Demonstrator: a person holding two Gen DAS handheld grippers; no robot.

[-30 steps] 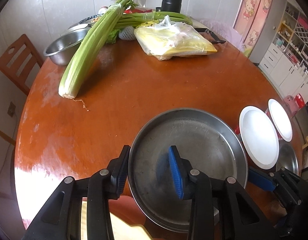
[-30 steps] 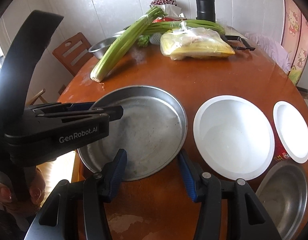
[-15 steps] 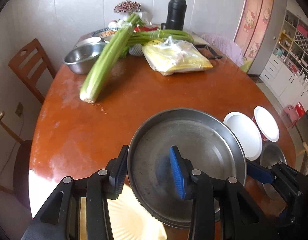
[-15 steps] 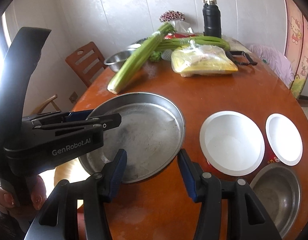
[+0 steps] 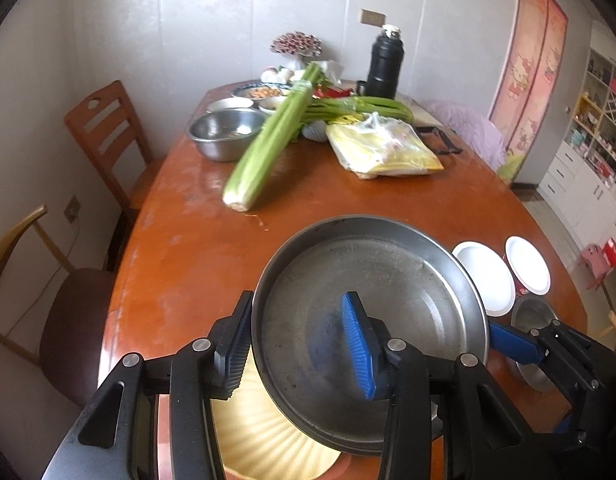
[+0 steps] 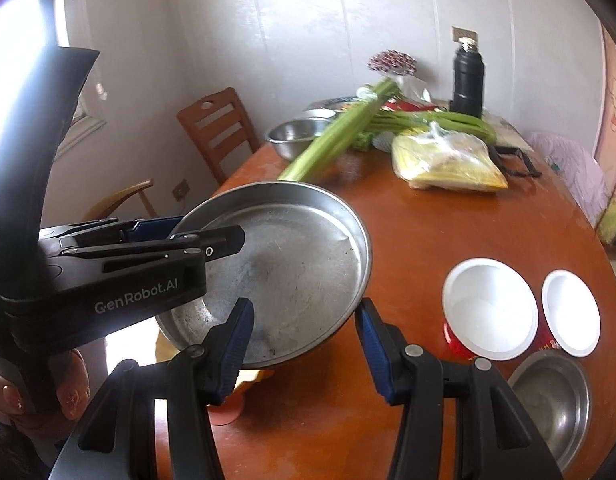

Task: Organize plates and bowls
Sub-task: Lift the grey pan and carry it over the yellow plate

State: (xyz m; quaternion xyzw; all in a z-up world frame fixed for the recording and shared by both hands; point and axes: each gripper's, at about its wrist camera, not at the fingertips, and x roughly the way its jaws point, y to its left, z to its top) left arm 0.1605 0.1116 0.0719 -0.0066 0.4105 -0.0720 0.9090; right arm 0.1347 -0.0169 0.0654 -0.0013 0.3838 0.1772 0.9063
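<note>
A large round steel plate (image 5: pixel 387 288) hangs tilted above the orange-brown table, held from two sides. My left gripper (image 5: pixel 298 320) is shut on its near-left rim, black pad outside and blue pad inside, and its jaws are opening slightly. My right gripper (image 6: pixel 304 312) is shut on the near-right rim, one pad over the plate's floor and the other outside the wall. Under the raised plate lies a cream ribbed plate (image 5: pixel 268 440). To the right stand two white bowls with red outsides (image 6: pixel 489 312) (image 6: pixel 571 312) and a small steel bowl (image 6: pixel 547 400).
At the far end of the table (image 5: pixel 188 264) lie celery bunches (image 5: pixel 268 152), a steel basin (image 5: pixel 224 132), a yellow plastic bag (image 5: pixel 387 152) and a black flask (image 5: pixel 383 64). Wooden chairs (image 5: pixel 108 132) stand along the left edge. A hand (image 6: pixel 68 396) holds the left gripper's handle.
Both grippers have risen and drawn back with the steel plate between them. The plate has left the table and tilted, and the cream plate beneath it has come into view.
</note>
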